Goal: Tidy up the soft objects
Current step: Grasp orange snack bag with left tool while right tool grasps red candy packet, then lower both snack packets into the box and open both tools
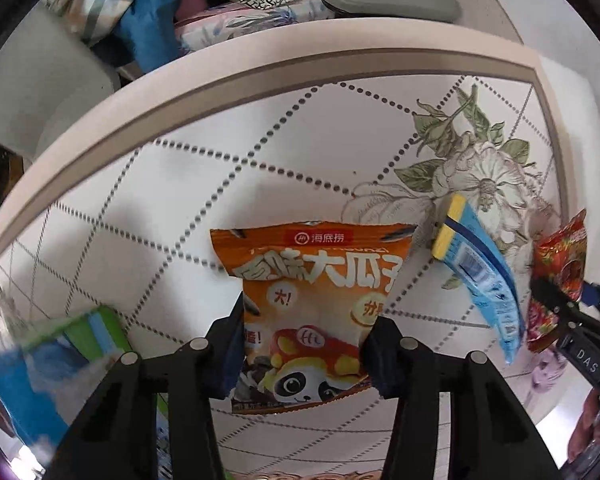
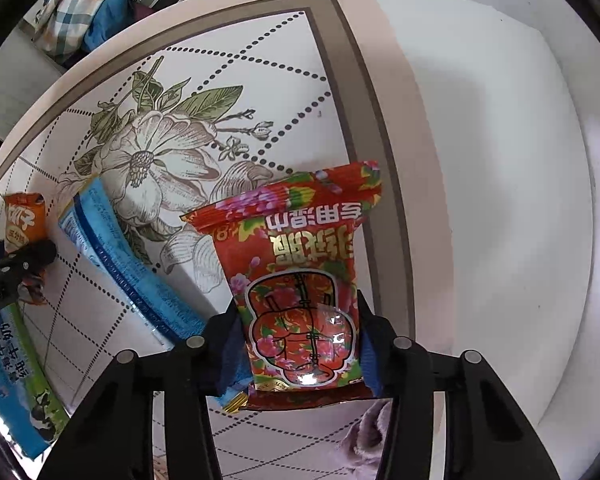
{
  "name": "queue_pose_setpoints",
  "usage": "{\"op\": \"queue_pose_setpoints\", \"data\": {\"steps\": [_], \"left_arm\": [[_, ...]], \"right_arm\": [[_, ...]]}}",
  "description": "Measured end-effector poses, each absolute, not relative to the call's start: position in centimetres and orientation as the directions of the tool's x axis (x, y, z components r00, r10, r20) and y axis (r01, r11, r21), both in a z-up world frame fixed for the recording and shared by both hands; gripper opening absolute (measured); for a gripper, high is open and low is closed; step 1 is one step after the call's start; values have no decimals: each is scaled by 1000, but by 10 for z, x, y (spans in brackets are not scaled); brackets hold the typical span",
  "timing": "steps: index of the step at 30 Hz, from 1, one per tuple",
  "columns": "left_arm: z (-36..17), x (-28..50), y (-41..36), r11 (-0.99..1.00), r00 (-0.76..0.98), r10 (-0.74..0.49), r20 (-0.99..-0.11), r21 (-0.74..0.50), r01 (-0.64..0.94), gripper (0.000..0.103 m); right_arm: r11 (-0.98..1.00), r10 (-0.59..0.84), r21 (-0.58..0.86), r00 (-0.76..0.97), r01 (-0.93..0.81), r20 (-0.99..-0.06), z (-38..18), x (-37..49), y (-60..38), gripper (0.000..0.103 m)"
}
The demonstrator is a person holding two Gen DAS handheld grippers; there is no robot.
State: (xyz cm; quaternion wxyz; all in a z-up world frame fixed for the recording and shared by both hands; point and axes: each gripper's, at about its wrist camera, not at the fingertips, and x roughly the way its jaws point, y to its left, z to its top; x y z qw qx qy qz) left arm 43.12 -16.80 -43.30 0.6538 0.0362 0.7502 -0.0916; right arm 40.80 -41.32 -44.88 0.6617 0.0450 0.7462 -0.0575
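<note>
Left gripper (image 1: pixel 306 344): jaws clamped on the lower half of the orange sunflower-seed packet (image 1: pixel 312 304), one finger on each side edge, packet upright in view with the panda print at the bottom and its top seam pointing away from the camera. It sits over the white floral mat (image 1: pixel 148 208) on the tabletop; whether the packet touches the mat or is lifted clear, cannot tell. Right gripper (image 2: pixel 300 344): jaws closed on the red floral snack packet (image 2: pixel 296 280), gripped at the sides near its lower end, print upside down to the camera, packet over the mat's right border strip. From the left wrist view the right gripper (image 1: pixel 556 300) shows at the far right edge with the red packet (image 1: pixel 560 264) in it; from the right wrist view the left gripper (image 2: pixel 24 260) shows at the left edge with the orange packet (image 2: pixel 24 224). Between the two held packets lies a blue packet (image 1: pixel 484 276) with a yellow end, flat-ish on the mat, angled diagonally, just beside the red one. A blue-green milk carton (image 2: pixel 16 376) lies at the mat's near-left side, blurred in the left view. Folded fabrics and cushions (image 1: pixel 228 4) are stacked beyond the far edge of the mat. A purplish fuzzy cloth (image 2: pixel 364 432) shows under the right gripper, near edge.
</note>
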Motion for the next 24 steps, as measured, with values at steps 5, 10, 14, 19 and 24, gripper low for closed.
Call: {"op": "queue_pose_setpoints", "data": {"steps": [5, 10, 14, 19, 24], "left_arm": [[-393, 404, -158, 979, -82, -154, -985, -164, 125, 45], [-328, 373, -146, 968, 20, -232, -973, -229, 102, 45], [-292, 346, -119, 964, 87, -254, -963, -245, 99, 45], [-251, 305, -53, 966, 152, -258, -954, -253, 56, 45], [-233, 272, 34, 974, 182, -212, -960, -222, -35, 45]], "right_arm": [[986, 13, 1, -73, 169, -997, -421, 403, -404, 50], [984, 59, 60, 12, 168, -998, -367, 386, -385, 50], [982, 119, 127, 66, 141, -991, -319, 360, -340, 50], [977, 196, 204, 109, 69, -975, -276, 318, -262, 50], [963, 269, 269, 105, -14, -957, -248, 282, -175, 50]]}}
